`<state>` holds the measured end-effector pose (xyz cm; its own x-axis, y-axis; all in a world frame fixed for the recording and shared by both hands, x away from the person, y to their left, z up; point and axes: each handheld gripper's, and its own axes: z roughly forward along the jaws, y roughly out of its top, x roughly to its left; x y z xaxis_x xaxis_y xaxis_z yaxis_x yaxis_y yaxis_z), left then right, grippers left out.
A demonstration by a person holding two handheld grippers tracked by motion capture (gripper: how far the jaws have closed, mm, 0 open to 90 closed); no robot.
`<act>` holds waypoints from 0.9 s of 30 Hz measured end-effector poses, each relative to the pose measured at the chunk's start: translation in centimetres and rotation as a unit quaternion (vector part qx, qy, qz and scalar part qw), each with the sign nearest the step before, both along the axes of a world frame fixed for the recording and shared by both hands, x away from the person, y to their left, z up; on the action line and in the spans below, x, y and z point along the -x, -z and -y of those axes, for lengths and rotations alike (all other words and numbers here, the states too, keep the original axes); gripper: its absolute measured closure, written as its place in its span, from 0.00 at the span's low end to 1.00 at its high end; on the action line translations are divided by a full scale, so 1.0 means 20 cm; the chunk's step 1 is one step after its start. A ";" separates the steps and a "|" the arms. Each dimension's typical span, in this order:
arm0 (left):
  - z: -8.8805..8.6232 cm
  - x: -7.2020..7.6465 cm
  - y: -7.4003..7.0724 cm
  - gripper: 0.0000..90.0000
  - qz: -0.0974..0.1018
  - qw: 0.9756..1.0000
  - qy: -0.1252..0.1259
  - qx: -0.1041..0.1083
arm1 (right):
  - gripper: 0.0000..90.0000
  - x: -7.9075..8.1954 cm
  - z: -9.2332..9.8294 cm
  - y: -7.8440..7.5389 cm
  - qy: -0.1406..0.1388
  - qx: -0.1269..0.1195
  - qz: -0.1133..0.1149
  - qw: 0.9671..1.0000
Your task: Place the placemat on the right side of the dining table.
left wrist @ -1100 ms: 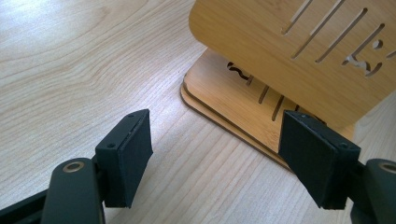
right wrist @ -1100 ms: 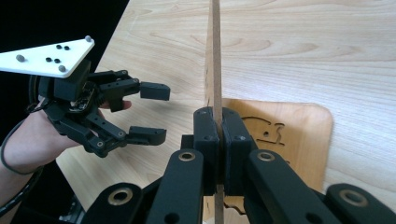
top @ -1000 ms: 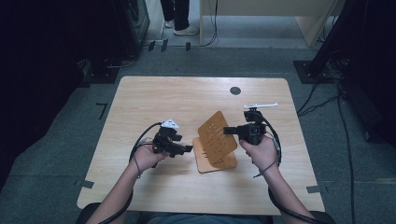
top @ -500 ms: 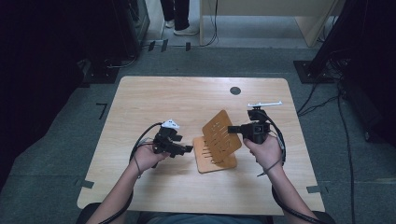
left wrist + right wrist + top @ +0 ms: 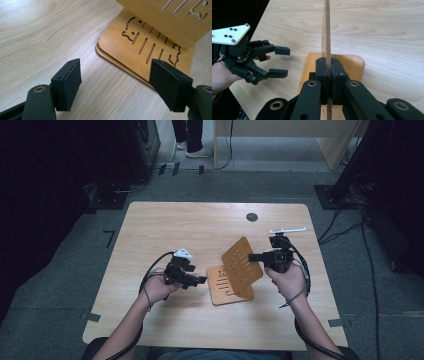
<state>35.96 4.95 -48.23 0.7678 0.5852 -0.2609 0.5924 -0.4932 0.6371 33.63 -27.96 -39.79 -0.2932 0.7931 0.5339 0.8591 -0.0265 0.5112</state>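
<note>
A bamboo board of two slotted panels sits mid-table. Its lower panel (image 5: 222,295) lies flat. Its upper panel (image 5: 242,262) is tilted up, seen edge-on (image 5: 327,30) in the right gripper view. My right gripper (image 5: 252,257) is shut on that raised panel's right edge, and both pads press on the wood (image 5: 328,67). Just left of the lower panel's corner (image 5: 140,50), my left gripper (image 5: 202,280) hangs open above the tabletop with nothing between its pads (image 5: 115,82). It also shows open in the right gripper view (image 5: 280,61).
The light wooden table (image 5: 165,225) has a small black round spot (image 5: 252,217) near its far edge. Dark floor with cables and black equipment surrounds it. A person's feet (image 5: 192,150) stand beyond the far side.
My right gripper has drifted a little to the right with the raised panel in it. The left gripper has stayed in place, open.
</note>
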 end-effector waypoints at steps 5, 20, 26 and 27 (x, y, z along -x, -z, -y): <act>0.00 0.00 0.00 0.28 0.001 1.000 0.000 0.000 | 0.98 0.00 0.02 -0.01 0.004 0.006 0.001 1.000; 0.02 0.00 0.01 0.28 0.001 1.000 0.002 -0.004 | 0.98 0.00 0.09 -0.03 0.019 0.024 0.000 1.000; 0.01 -0.01 0.02 0.28 0.003 1.000 -0.001 -0.004 | 0.98 0.00 0.12 -0.03 0.026 0.034 -0.001 0.999; 0.01 -0.01 0.02 0.28 0.004 1.000 -0.001 -0.004 | 0.98 0.00 0.13 -0.03 0.028 0.035 -0.001 0.999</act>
